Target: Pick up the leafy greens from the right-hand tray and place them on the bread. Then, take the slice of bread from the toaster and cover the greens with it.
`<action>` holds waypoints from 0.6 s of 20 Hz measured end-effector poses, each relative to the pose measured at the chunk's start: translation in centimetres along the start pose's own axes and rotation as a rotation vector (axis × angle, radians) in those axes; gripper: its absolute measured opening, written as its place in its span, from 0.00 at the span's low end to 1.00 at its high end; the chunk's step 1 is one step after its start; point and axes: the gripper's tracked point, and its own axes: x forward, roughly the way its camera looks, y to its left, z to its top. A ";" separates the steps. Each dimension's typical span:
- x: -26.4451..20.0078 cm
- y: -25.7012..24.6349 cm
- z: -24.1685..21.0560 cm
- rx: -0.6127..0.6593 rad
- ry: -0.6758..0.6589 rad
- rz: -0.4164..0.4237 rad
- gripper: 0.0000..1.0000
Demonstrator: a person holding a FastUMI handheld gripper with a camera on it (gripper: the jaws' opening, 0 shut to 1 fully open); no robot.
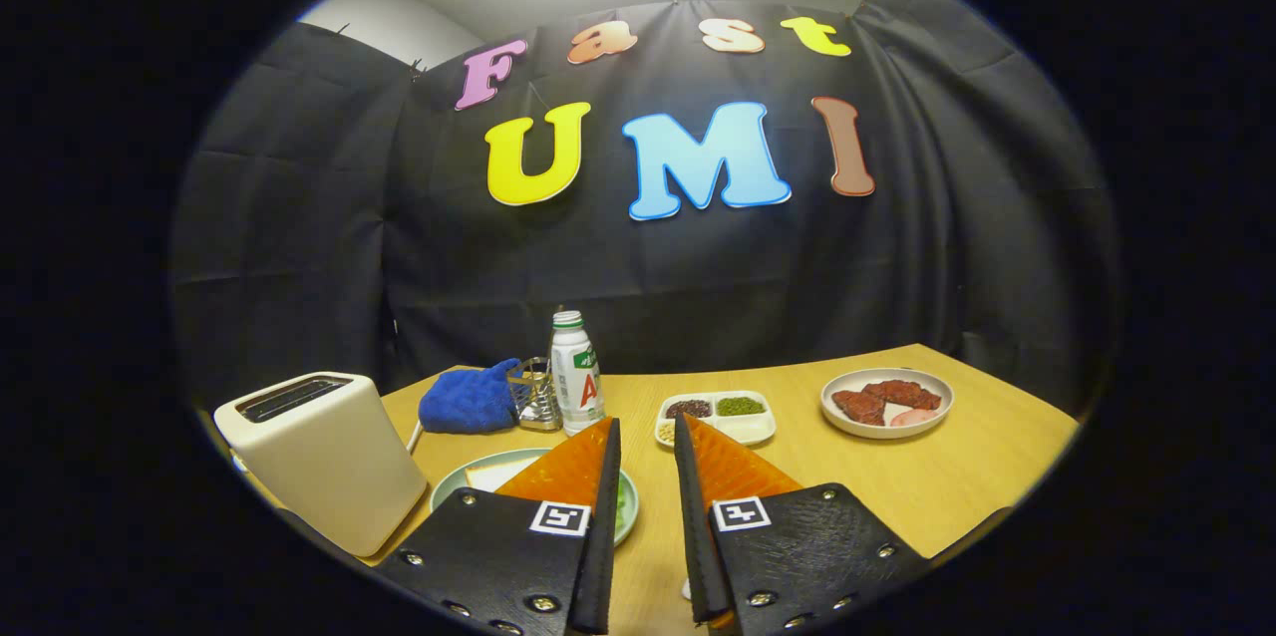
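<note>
I'm working in a staged recording booth, black cloth wall draped behind a wooden table laid kitchen-style with a toaster and plated food.

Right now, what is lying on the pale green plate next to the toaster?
On the pale green plate lies a light slice, probably bread, and a bit of green shows by the left tong finger. The open tongs hang over the plate and cover the rest.

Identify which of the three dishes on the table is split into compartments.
The white tray just beyond the open jaws of the gripper: it has divided sections, unlike the round green plate and round meat plate.
</note>
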 end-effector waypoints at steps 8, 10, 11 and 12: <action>-4.5 -6.1 1.5 -0.004 -0.029 0.049 0.31; -5.5 -9.3 2.6 -0.018 -0.046 0.029 0.31; -6.0 -10.4 3.0 -0.003 -0.054 0.043 0.31; -6.6 -11.7 3.5 0.029 -0.066 0.055 0.31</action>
